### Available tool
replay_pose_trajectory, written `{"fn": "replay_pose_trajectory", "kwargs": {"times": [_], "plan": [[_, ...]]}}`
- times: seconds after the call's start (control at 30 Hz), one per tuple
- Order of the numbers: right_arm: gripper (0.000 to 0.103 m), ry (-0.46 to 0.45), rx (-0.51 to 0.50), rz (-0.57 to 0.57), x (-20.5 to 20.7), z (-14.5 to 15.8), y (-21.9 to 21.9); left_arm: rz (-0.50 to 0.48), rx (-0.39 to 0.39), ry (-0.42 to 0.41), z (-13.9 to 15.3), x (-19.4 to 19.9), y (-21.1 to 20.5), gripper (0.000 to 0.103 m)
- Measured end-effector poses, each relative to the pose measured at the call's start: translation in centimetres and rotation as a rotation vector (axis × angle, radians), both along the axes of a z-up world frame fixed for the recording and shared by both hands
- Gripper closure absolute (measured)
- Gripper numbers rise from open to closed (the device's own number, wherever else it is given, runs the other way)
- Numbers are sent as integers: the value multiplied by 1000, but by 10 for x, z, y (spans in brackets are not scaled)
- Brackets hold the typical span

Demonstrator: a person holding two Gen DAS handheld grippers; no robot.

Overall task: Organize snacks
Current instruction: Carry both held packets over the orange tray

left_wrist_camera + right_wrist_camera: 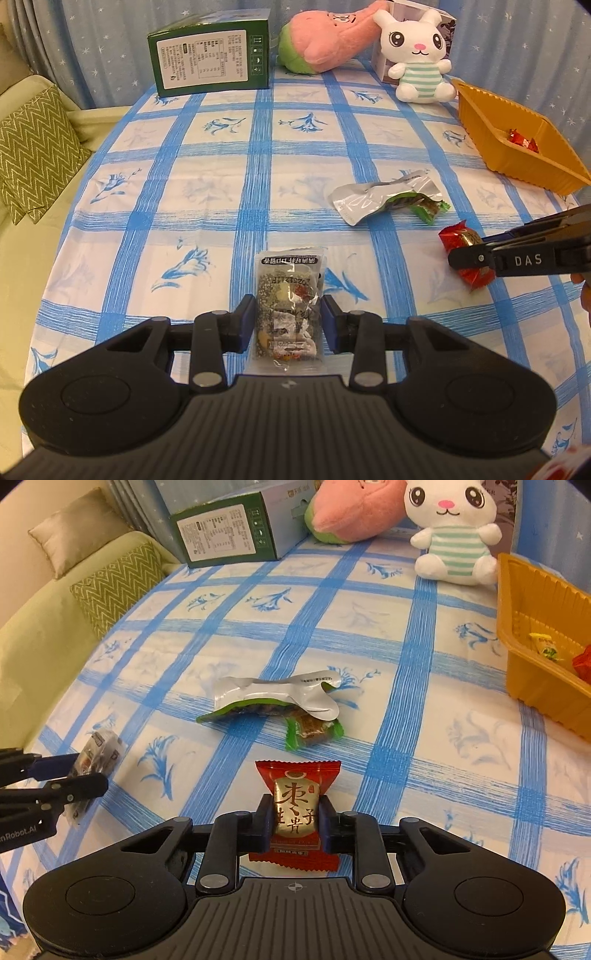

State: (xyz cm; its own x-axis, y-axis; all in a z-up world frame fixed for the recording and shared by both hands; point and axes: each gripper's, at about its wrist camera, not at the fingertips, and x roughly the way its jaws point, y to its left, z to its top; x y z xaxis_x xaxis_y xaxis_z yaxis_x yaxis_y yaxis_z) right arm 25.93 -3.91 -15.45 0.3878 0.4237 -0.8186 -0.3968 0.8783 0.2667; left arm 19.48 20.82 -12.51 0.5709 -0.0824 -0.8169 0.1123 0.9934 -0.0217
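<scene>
2 claws each clamp a snack over the blue-checked counter [221,177]: the left claw [289,321] pinches a clear nut-bar packet [288,306], the right claw [293,825] squeezes a red date candy [295,808]. Farther off, a silver pouch [273,698] overlaps a green-wrapped sweet [314,731]. An orange tray [532,638] at the right edge holds a few candies.

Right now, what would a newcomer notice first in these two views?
Probably the white toy rabbit sitting at the far edge of the blue checked tablecloth, beside the orange tray. Then the two claws: the right claw pinching a red candy, the left claw around a clear snack packet.
</scene>
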Motion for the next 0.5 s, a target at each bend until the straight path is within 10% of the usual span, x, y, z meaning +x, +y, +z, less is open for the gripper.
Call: {"fn": "replay_pose_trajectory", "kwargs": {"times": [0.5], "plan": [[79, -32, 94, -60, -23, 32, -48, -55, -5, -55, 29, -7, -32, 68]]}}
